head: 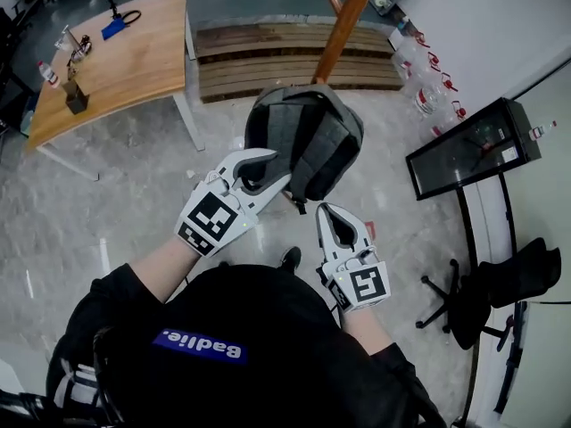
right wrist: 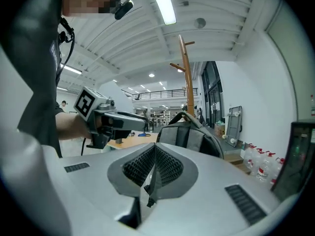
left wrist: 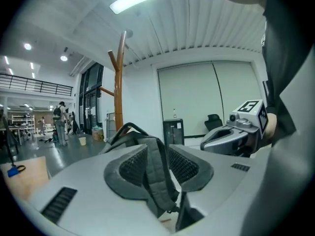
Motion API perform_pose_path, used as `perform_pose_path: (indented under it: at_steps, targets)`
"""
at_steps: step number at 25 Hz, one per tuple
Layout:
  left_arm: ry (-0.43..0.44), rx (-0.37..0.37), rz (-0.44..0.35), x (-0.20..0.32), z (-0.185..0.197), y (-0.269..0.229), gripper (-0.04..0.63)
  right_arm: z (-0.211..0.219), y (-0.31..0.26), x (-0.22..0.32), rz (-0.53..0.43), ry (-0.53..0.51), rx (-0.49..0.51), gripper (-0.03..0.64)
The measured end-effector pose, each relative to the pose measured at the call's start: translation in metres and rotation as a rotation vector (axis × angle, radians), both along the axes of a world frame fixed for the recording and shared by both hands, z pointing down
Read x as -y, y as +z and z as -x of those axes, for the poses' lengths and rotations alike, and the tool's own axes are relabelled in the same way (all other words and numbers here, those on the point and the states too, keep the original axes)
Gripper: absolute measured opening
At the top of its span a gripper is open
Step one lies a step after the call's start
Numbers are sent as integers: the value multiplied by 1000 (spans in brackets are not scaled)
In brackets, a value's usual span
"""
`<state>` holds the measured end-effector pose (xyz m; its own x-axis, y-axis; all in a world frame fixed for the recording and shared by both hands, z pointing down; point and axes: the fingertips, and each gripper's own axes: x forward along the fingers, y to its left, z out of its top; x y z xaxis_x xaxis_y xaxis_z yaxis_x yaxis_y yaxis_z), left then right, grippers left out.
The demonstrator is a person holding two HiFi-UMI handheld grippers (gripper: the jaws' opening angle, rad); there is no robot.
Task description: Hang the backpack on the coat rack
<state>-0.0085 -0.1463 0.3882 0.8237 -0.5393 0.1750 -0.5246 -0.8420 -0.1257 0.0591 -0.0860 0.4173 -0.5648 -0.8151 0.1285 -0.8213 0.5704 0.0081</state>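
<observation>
backpack looks hung on coat rack: left gripper fingers spread around shoulder strap, right gripper fingers pinching strap tail, so release slowly.

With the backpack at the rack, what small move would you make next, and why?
Probably open the right tongs and draw back: they pinch a thin strap, while the left tongs stand open round a shoulder strap and the backpack seems to hang on the rack.
</observation>
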Motion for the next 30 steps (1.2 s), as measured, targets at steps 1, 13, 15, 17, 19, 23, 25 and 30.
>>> perform_pose_path:
  at_steps: [1,13,15,17,19,23,25,30]
  targets:
    - [21,-20,2,-10,5,-1,138,6,0,-4,1,20,1,6]
    - [67,-203,68,-92,31,5,68,63,-20,-43,-43,-2,20,5]
    - [58,-219,83,-100,29,7,45,62,-22,-47,-55,-27,17,5]
    - [64,-229,85,-106,22,9,20,56,-27,-48,-65,-36,20,5]
    - [74,-225,81,-110,13,13,10,48,-31,-49,-66,-34,29,5]
    - [61,-220,97,-114,-3,19,9,30,-18,-52,-41,-37,41,5]
    - [63,-218,98,-120,-10,19,9,27,-16,-55,-55,-62,52,5]
    - [38,-212,98,-125,-16,21,9,25,-13,-60,-53,-102,57,5]
